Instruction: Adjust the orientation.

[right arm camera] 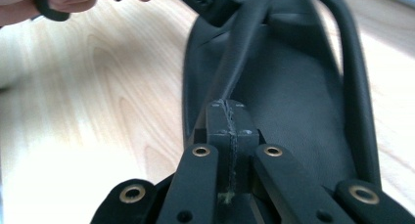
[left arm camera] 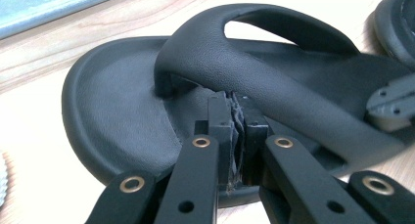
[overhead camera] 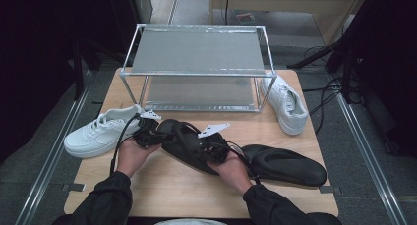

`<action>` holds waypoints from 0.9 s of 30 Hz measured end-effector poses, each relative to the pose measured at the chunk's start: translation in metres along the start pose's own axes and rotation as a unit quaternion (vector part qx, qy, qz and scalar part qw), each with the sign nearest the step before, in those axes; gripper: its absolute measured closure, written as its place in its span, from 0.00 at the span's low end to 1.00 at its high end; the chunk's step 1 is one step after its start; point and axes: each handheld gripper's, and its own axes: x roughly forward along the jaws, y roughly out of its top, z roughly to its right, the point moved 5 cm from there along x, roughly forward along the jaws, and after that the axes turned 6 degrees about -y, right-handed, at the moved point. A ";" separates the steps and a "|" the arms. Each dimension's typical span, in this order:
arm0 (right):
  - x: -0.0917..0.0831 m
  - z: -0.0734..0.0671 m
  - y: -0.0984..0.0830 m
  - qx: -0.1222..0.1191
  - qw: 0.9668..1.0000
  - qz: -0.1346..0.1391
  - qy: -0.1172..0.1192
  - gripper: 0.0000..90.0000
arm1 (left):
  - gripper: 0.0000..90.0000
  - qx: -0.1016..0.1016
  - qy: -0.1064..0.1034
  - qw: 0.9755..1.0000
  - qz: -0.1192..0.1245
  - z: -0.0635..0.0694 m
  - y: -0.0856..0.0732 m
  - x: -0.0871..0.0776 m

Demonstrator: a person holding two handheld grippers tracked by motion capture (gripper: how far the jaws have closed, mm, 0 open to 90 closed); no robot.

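Both grippers [overhead camera: 169, 136] [overhead camera: 194, 146] seemingly pinching black sandal [overhead camera: 184, 151]

Silver two-tier metal rack [overhead camera: 196, 63] at back of light wooden tabletop [overhead camera: 162, 185]. White sneaker [overhead camera: 101, 131] front-left of rack, second white sneaker [overhead camera: 287, 104] at its right. Black strapped sandal [overhead camera: 189, 146] centre front, second black sandal [overhead camera: 285, 163] just right.

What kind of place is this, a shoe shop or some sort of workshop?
Probably a lab set up for recording, not a shop: a small wooden table bears a metal shoe rack and a few shoes, cables trail over the grey floor, and dark stands surround it.
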 end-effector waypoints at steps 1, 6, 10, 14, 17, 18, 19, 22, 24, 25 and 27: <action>0.000 -0.002 -0.001 0.001 1.000 -0.002 0.002 1.00 | 0.98 0.000 0.000 1.000 -0.001 0.000 0.000 0.001; 0.000 -0.008 -0.003 -0.002 1.000 -0.005 0.006 1.00 | 0.98 -0.005 -0.003 1.000 0.006 0.002 0.004 0.004; 0.001 -0.012 -0.003 -0.004 1.000 -0.002 0.004 1.00 | 0.98 -0.009 -0.008 1.000 0.010 0.002 0.005 0.007; 0.003 -0.015 -0.003 0.000 1.000 0.002 0.007 1.00 | 0.98 -0.011 -0.013 1.000 0.013 0.003 0.008 0.011; 0.004 -0.016 -0.003 0.002 1.000 0.005 0.007 1.00 | 0.98 -0.012 -0.017 1.000 0.014 0.004 0.010 0.014; 0.004 -0.017 -0.003 0.004 1.000 0.005 0.007 1.00 | 0.97 -0.014 -0.019 1.000 0.013 0.004 0.010 0.014; 0.004 -0.017 -0.003 0.005 1.000 0.005 0.006 1.00 | 0.97 -0.015 -0.020 1.000 0.012 0.004 0.011 0.015; 0.004 -0.017 -0.003 0.015 1.000 0.000 0.005 1.00 | 0.97 -0.010 -0.018 1.000 0.011 0.004 0.013 0.017; 0.004 -0.016 -0.002 0.019 1.000 0.000 0.008 1.00 | 0.97 -0.008 -0.019 1.000 0.010 0.005 0.014 0.018; 0.004 -0.016 -0.002 0.018 1.000 0.000 0.008 1.00 | 0.97 -0.008 -0.018 1.000 0.012 0.006 0.015 0.019; 0.005 -0.017 -0.002 0.017 1.000 0.000 0.007 1.00 | 0.97 -0.006 -0.024 1.000 0.011 0.007 0.017 0.022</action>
